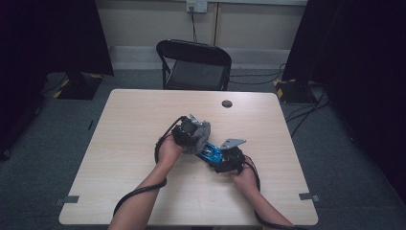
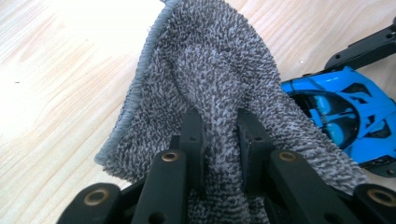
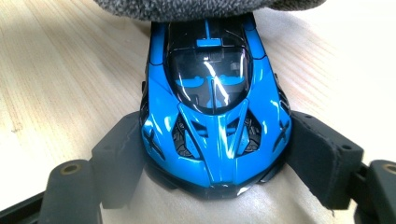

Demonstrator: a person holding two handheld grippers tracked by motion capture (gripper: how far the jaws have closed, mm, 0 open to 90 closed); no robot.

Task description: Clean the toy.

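Wiping looks under way at frame centre of the high view: the left gripper (image 1: 194,135) presses a grey terry cloth (image 1: 201,139) onto a blue toy sports car (image 1: 211,154), braced by the right gripper (image 1: 221,160) on the surface (image 1: 139,115). Left gripper view: jaws clenched on a cloth fold. Right gripper view: jaws grasp the car's sides; cloth covers its far end, probably leaving the near end unwiped.
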